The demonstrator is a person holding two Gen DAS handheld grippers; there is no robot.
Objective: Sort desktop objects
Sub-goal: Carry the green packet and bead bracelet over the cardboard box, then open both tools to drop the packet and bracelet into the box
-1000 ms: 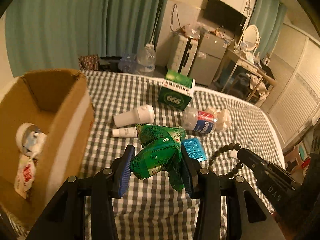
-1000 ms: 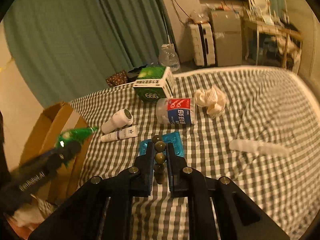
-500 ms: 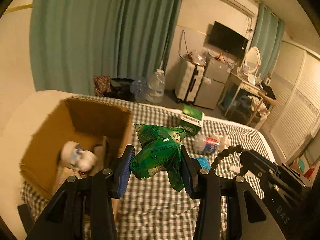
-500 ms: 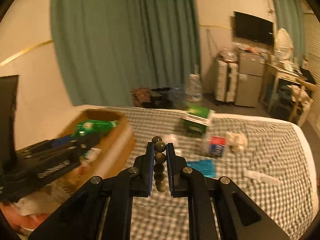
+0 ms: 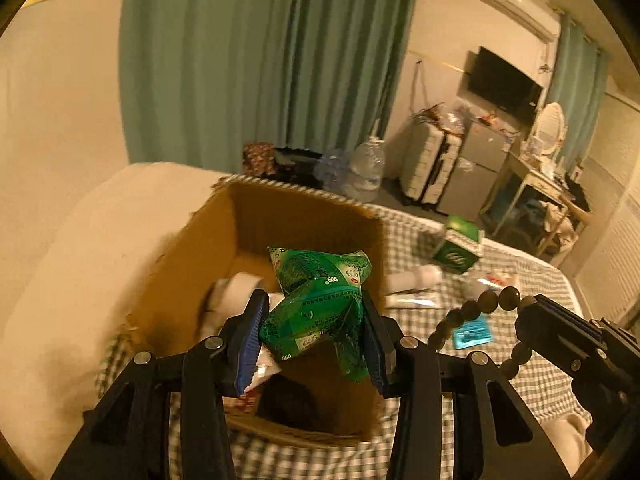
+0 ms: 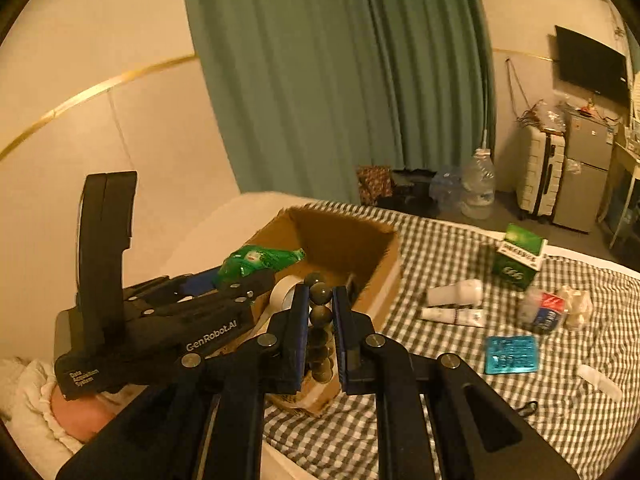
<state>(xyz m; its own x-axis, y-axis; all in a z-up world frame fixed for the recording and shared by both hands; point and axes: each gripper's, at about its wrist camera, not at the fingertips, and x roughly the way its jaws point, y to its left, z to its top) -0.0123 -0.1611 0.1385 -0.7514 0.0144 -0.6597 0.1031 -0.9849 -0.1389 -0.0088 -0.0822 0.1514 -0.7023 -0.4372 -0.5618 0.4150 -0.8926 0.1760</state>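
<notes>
My left gripper (image 5: pixel 312 320) is shut on a crumpled green packet (image 5: pixel 320 304) and hangs over the open cardboard box (image 5: pixel 304 216), which holds a roll of tape (image 5: pixel 236 288) and other bits. In the right wrist view the same packet (image 6: pixel 260 262) shows above the box (image 6: pixel 384 264). My right gripper (image 6: pixel 320 312) is shut on a string of dark beads (image 6: pixel 320 316) near the box's right wall; the beads (image 5: pixel 480 308) also hang at the right of the left wrist view.
On the checked cloth (image 6: pixel 460 380) lie a green carton (image 6: pixel 518 258), a white bottle (image 6: pixel 456 292), a white tube (image 6: pixel 452 315), a blue blister pack (image 6: pixel 511 354), a small water bottle (image 6: pixel 544 310), crumpled tissue (image 6: pixel 576 306) and a white strip (image 6: pixel 600 376).
Both grippers have risen and swung left from the scattered objects toward the box. The green packet now hangs over the box's opening, and the beads have come up beside it.
</notes>
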